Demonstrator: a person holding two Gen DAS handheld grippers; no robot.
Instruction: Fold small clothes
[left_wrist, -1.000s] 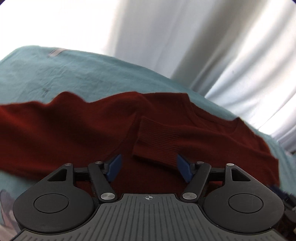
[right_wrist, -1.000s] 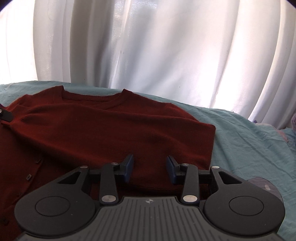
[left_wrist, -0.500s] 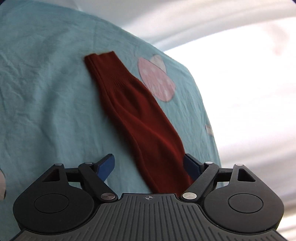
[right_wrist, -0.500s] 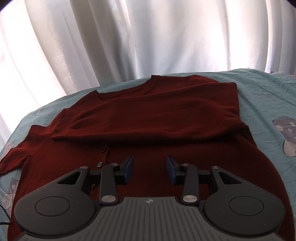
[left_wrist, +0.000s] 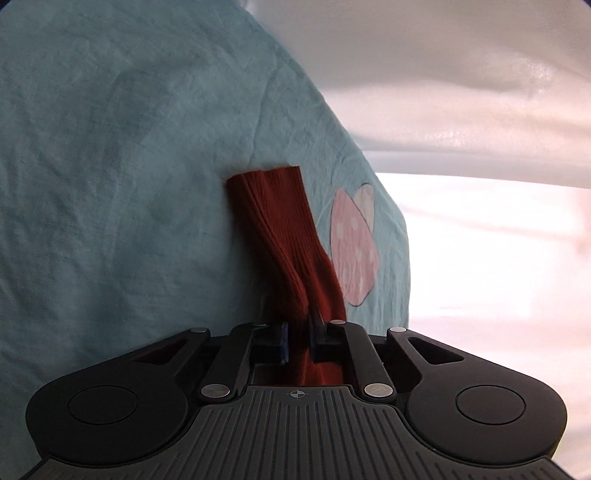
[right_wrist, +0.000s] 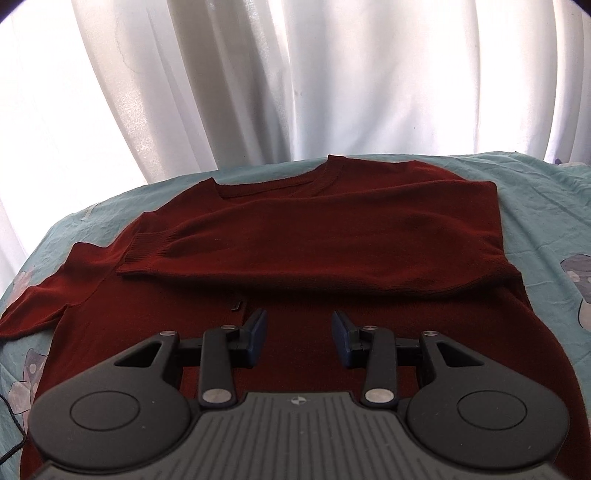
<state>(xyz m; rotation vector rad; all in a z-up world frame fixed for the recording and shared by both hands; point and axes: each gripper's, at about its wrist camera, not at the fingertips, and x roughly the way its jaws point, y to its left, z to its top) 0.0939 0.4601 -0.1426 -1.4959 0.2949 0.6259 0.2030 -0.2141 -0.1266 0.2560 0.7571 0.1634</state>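
Sweater (right_wrist: 332, 236) sleeve (left_wrist: 284, 240) is pinched in the left gripper (left_wrist: 299, 332), jaws just closed; right gripper (right_wrist: 298, 334) jaws part-open, holding nothing.

Two fisheye cams, one riding on each gripper and looking forward along the fingers, so the black gripper body fills the bottom of both views. The left wrist cam sits very close to the teal sheet (left_wrist: 122, 177), angled down and rolled sideways, with the sweater sleeve (left_wrist: 284, 236) running away from the lens and the curtain (left_wrist: 461, 92) off to the right. The right wrist cam sits higher and further back, tilted down over the red sweater (right_wrist: 332, 236), facing the far curtain (bright, backlit). Shared ground: the same sheet, the curtain, and that left sleeve (right_wrist: 40, 306), which shows at the near left edge of the right view.
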